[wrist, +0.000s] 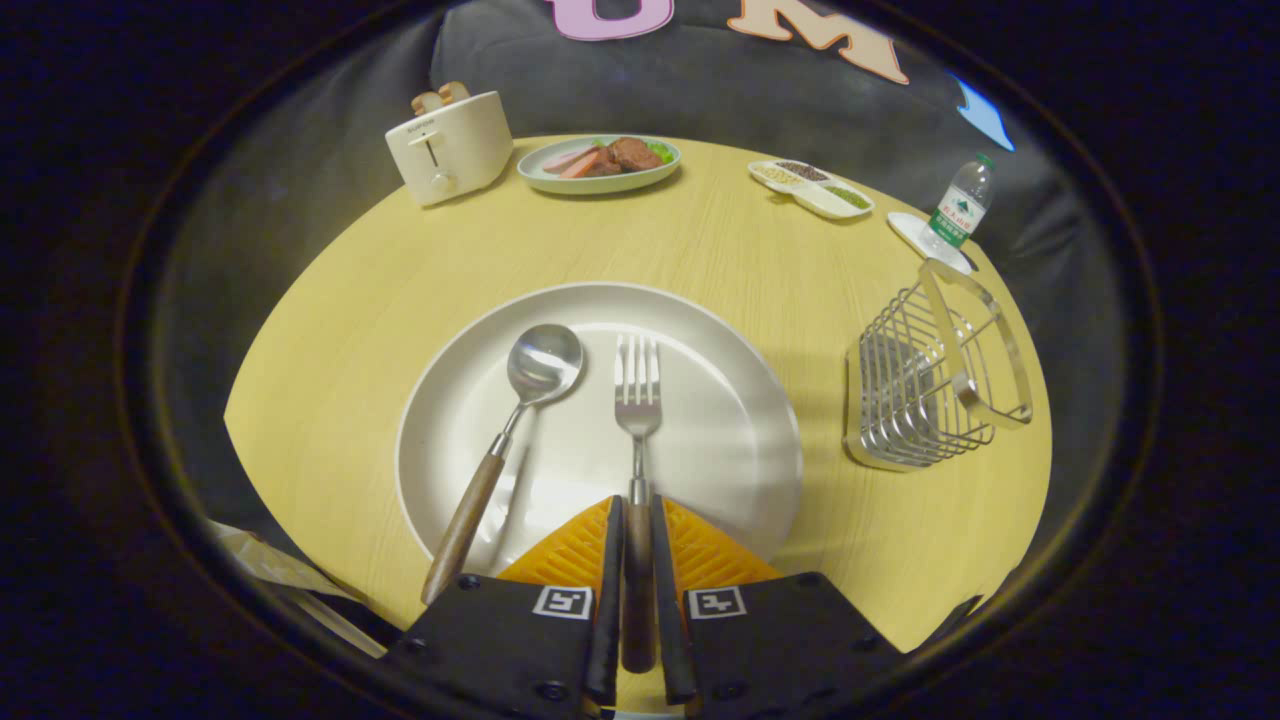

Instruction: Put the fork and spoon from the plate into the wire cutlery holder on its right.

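The gripper (pixel 638 520) is clamped on the fork (pixel 637 400) by its wooden handle (tines pointing ahead over the plate (pixel 720 400)); the spoon (pixel 520 400) lies just left, the wire cutlery holder (pixel 930 390) near the table's right edge.

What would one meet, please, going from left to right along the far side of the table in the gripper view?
Toaster → plate of food → divided dish → water bottle. Nearer, the tool is shut on the fork.

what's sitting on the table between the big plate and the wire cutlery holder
Nothing: in the gripper view, bare wooden table separates the plate from the wire cutlery holder. The tongs are closed on the fork handle.
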A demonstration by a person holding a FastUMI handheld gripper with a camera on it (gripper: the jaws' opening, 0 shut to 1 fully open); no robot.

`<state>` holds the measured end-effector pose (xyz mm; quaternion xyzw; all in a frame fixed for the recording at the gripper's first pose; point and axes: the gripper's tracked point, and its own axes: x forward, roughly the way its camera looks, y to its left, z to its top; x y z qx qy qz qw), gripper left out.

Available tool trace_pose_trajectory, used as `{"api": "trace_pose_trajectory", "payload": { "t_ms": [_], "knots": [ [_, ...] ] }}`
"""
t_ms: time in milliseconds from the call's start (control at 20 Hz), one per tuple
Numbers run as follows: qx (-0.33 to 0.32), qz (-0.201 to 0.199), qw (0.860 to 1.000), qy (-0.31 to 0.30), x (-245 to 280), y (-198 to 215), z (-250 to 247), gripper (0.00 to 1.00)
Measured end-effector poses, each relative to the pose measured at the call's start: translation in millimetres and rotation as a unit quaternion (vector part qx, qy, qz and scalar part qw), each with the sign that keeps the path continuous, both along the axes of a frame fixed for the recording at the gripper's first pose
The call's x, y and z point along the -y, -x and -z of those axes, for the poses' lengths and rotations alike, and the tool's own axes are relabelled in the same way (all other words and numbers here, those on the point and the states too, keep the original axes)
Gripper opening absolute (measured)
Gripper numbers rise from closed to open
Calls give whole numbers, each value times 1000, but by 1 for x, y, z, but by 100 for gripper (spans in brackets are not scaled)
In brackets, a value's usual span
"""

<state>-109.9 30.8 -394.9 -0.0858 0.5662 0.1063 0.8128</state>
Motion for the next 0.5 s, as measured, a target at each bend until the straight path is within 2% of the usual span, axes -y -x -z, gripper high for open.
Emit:
{"api": "trace_pose_trajectory", "payload": {
  "t_ms": [300,500],
  "knots": [
    [-13,13,1000,4,7,0,0,7],
    [-14,-8,1000,11,7,-4,-12,7]
  ]
}}
